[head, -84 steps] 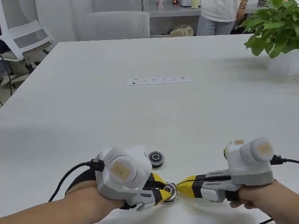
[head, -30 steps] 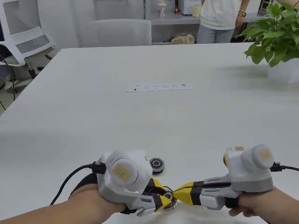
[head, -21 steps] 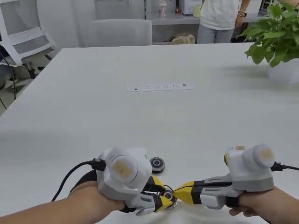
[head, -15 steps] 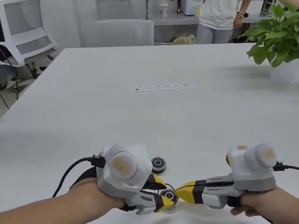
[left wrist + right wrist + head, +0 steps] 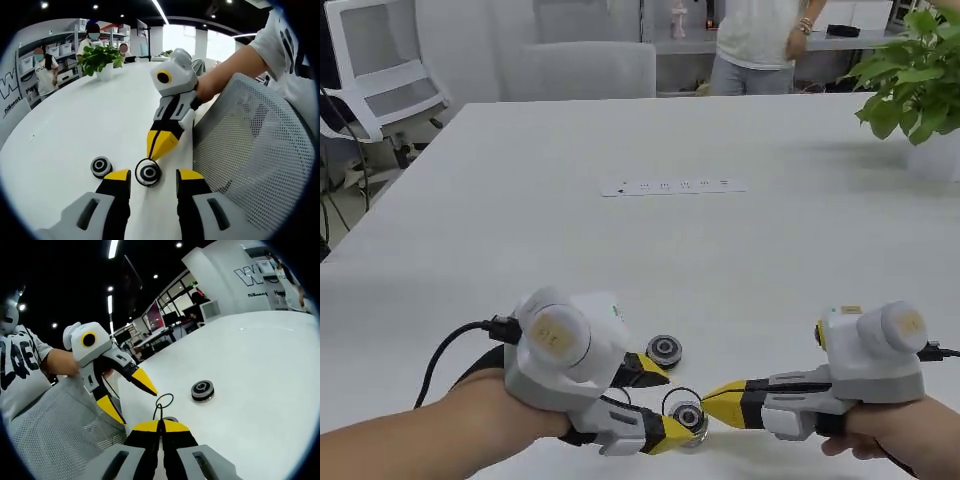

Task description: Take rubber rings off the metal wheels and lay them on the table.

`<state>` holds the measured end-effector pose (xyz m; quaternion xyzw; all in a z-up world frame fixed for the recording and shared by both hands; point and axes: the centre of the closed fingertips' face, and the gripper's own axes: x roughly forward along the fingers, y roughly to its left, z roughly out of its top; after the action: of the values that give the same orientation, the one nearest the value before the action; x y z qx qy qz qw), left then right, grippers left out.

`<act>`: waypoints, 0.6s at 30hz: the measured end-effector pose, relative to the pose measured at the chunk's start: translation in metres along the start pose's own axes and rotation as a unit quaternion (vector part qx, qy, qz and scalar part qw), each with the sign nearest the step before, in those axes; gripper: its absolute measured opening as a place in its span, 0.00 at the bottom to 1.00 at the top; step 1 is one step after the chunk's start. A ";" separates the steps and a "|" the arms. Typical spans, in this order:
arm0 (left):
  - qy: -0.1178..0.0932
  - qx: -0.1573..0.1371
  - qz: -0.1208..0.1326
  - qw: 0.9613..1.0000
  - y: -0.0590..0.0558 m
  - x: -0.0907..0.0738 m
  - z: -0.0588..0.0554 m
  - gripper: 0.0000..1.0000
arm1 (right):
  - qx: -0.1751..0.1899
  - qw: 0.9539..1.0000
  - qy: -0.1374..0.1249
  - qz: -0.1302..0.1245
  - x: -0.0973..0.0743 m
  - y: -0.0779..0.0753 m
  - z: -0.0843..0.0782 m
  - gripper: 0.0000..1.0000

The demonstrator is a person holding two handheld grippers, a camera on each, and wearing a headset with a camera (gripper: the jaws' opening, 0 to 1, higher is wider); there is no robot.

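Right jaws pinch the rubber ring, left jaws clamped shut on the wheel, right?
No: the left gripper has its jaws open, not gripping the wheel, as the left gripper view shows. The right gripper does pinch the rubber ring.

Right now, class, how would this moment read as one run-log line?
left gripper: open, flanking small silver metal wheel | right gripper: shut on thin black rubber ring | second black-rimmed metal wheel: on white table

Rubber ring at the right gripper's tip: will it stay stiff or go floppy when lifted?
Probably floppy: the rubber ring is a very thin loop, drawn into an uneven shape at the shut right gripper. Likely very light too, so it may cling to the fingers rather than drop.
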<state>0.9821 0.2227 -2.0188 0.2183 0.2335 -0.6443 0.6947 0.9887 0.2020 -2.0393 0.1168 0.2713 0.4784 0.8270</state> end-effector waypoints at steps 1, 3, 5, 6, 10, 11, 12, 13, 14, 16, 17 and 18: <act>-0.002 -0.002 0.001 1.000 0.000 -0.002 0.001 0.34 | -0.001 1.000 0.000 0.001 0.000 0.001 0.001 0.00; -0.006 -0.006 0.003 1.000 0.000 -0.007 0.001 0.35 | -0.002 1.000 0.000 0.003 -0.001 0.002 0.003 0.00; -0.008 -0.008 0.007 1.000 0.001 -0.013 0.001 0.37 | -0.003 1.000 0.000 0.004 -0.002 0.003 0.004 0.00; -0.008 -0.009 0.007 1.000 0.001 -0.014 0.001 0.38 | -0.003 1.000 -0.001 0.004 -0.002 0.004 0.005 0.00; -0.013 -0.017 0.013 1.000 0.001 -0.025 -0.001 0.42 | -0.005 1.000 -0.001 0.006 -0.002 0.005 0.008 0.00; -0.014 -0.021 0.015 1.000 0.001 -0.028 -0.002 0.42 | -0.005 1.000 -0.001 0.006 -0.002 0.005 0.008 0.00; -0.015 -0.023 0.016 0.999 0.002 -0.030 -0.003 0.43 | -0.006 1.000 -0.001 0.007 -0.002 0.006 0.010 0.00; -0.017 -0.026 0.018 0.999 0.003 -0.033 -0.003 0.44 | -0.007 1.000 -0.001 0.007 -0.002 0.006 0.011 0.00; -0.018 -0.029 0.021 0.999 0.004 -0.035 -0.004 0.45 | -0.008 1.000 -0.001 0.008 -0.002 0.006 0.012 0.00; -0.020 -0.032 0.026 0.999 0.005 -0.039 -0.004 0.46 | -0.009 1.000 -0.001 0.008 -0.001 0.007 0.013 0.00; -0.022 -0.035 0.028 0.999 0.006 -0.042 -0.004 0.46 | -0.009 1.000 -0.001 0.009 -0.001 0.007 0.014 0.00; -0.024 -0.035 0.030 0.999 0.006 -0.045 -0.004 0.47 | -0.011 1.000 0.000 0.010 0.000 0.008 0.016 0.00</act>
<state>0.9853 0.2608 -1.9948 0.1852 0.2331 -0.6195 0.7264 0.9916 0.2070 -2.0224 0.1104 0.2649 0.4900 0.8231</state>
